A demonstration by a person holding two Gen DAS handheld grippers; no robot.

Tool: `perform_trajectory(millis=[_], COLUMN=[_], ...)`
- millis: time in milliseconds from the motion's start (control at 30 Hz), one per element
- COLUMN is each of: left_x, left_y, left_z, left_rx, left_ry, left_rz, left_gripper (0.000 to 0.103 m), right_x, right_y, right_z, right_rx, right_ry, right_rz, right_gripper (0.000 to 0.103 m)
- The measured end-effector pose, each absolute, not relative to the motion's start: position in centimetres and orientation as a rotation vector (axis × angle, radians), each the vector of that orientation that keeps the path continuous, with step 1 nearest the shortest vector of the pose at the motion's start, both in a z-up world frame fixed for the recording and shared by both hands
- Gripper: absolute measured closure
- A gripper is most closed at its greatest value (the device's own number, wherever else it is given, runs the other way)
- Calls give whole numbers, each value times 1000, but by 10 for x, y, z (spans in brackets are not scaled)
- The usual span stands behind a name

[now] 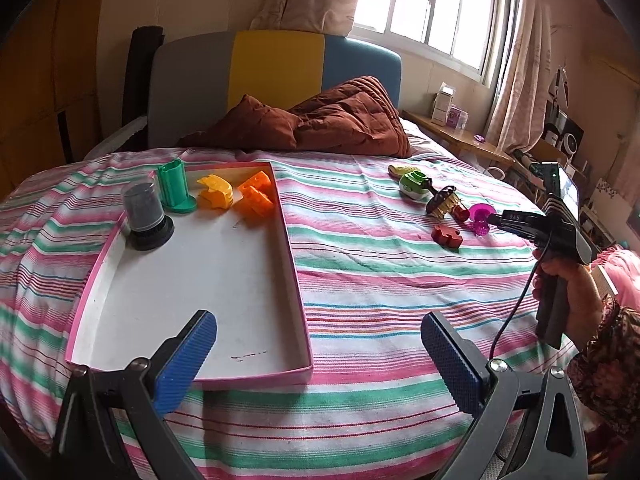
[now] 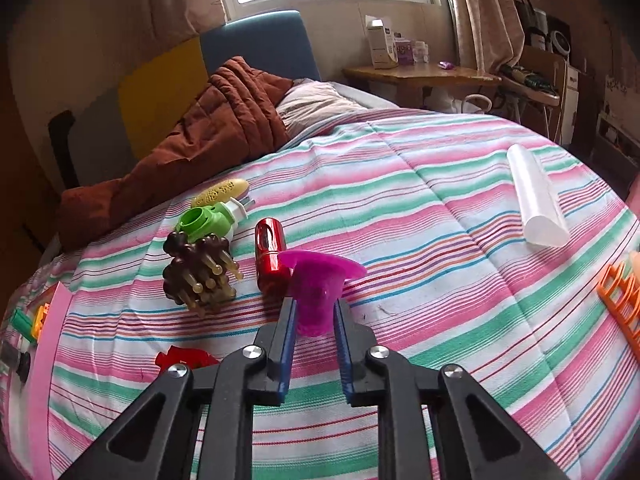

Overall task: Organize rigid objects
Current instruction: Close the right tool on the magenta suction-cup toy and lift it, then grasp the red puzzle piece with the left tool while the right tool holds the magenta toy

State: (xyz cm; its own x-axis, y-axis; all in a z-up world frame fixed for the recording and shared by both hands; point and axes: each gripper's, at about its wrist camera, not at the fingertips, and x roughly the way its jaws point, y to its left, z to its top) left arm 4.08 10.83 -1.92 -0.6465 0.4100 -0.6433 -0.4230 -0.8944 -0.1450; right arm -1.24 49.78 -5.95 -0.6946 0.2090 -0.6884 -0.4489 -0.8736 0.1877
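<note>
A magenta funnel-shaped toy [image 2: 318,286] is clamped by its stem in my right gripper [image 2: 316,308], which is shut on it just above the striped bedspread. From the left wrist the same toy [image 1: 480,218] shows at the tip of the right gripper [image 1: 494,220]. Close by lie a red cylinder [image 2: 270,254], a brown spiked brush [image 2: 200,276], a green-and-white piece [image 2: 208,220], a yellow oval [image 2: 220,192] and a red puzzle piece [image 1: 446,236]. My left gripper [image 1: 318,354] hangs open over the near corner of the pink-rimmed box lid [image 1: 298,280], which holds a black cylinder [image 1: 146,216], a green cylinder [image 1: 174,190] and yellow [image 1: 216,192] and orange [image 1: 256,196] blocks.
A brown quilt [image 1: 340,120] is heaped by the headboard. A white half-round tube [image 2: 536,204] and an orange rack [image 2: 624,296] lie on the bed to the right. A wooden side table [image 2: 420,74] stands beyond. A hand [image 1: 568,292] holds the right gripper's handle.
</note>
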Motion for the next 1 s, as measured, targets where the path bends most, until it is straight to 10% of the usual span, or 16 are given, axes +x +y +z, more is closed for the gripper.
perform_trajectory(millis=[133, 267, 1000], left_x=[41, 43, 41], left_y=[111, 114, 121], left_z=[-21, -20, -11], left_rx=[-977, -968, -952], left_ry=[28, 40, 46], left_rz=[2487, 2483, 2484], left_gripper=[0, 0, 0], right_x=[-2, -14, -3], right_y=[497, 505, 507], right_z=[-47, -58, -59], right_rx=[-919, -977, -997], right_ry=[461, 566, 536], right_rz=[2585, 2538, 2555], right_gripper=[85, 63, 73])
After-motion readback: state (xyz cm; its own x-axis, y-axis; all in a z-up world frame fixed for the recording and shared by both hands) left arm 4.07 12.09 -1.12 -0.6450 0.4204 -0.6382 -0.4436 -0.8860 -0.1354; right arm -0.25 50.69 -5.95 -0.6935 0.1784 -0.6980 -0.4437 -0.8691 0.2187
